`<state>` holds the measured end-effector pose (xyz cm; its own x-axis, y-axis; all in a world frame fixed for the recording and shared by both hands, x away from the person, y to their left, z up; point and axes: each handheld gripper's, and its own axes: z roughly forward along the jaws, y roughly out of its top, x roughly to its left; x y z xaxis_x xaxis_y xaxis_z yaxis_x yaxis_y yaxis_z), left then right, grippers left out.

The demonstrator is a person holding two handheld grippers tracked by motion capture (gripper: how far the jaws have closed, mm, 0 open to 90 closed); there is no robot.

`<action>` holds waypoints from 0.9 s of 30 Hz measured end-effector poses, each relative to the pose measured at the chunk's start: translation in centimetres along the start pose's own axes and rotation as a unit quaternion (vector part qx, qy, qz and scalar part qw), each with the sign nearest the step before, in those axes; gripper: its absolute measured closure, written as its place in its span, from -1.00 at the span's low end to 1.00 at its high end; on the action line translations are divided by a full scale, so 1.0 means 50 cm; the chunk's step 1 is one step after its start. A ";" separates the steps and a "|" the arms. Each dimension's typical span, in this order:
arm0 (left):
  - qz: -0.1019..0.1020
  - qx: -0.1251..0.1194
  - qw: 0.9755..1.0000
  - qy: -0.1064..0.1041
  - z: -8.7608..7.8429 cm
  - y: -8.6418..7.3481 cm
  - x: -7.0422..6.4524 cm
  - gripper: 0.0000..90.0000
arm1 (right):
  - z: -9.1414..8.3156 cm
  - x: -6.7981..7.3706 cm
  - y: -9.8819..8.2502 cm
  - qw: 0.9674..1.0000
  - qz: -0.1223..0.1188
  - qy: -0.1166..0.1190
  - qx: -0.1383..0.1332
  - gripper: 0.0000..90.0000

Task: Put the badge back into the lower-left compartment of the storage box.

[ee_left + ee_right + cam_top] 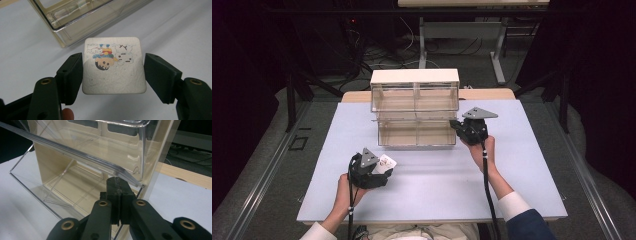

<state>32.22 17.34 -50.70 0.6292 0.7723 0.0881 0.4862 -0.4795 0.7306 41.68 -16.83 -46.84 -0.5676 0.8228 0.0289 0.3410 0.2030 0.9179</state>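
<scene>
A white square card [113, 77] with a cartoon print sits between the pads of my left gripper [113, 65], which is shut on its two side edges. In the high view that card [387, 161] and the left gripper [384, 171] are near the table's front left, just short of the cabinet. The clear plastic cabinet [414, 85] has two tiers, and its lower bin [414, 134] is tilted open toward me. My right gripper [455, 124] is shut at the bin's right front corner. Its closed tips [117, 185] touch the underside of the clear rim [75, 152].
The cabinet stands at the back middle of the pale table [437, 190]. The open bin [75, 22] lies just beyond the card. Bare tabletop extends to both sides and toward the front edge. Behind the table are a desk frame [462, 35] and floor cables.
</scene>
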 end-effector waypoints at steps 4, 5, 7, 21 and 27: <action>0.002 -0.004 1.000 0.000 -0.002 0.007 -0.001 -0.25 | 0.000 0.000 0.000 1.000 0.003 0.000 0.000 1.00; 0.001 -0.007 1.000 0.000 -0.002 0.009 -0.001 -0.25 | 0.000 0.000 0.000 1.000 0.003 0.000 0.000 1.00; 0.004 -0.008 1.000 0.002 -0.004 0.013 0.000 -0.25 | 0.000 -0.001 0.000 1.000 0.002 0.001 0.000 1.00; 0.005 -0.020 1.000 0.001 -0.003 0.031 0.000 -0.25 | -0.001 -0.001 0.000 1.000 0.002 0.000 0.003 1.00; 0.004 -0.023 1.000 0.003 -0.002 0.038 0.002 -0.25 | -0.001 -0.001 0.000 1.000 0.003 0.000 0.002 1.00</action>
<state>33.13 16.54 -49.25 0.6292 0.7709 0.0987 0.4520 -0.4663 0.7604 41.67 -16.88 -46.82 -0.5649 0.8245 0.0344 0.3478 0.2001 0.9160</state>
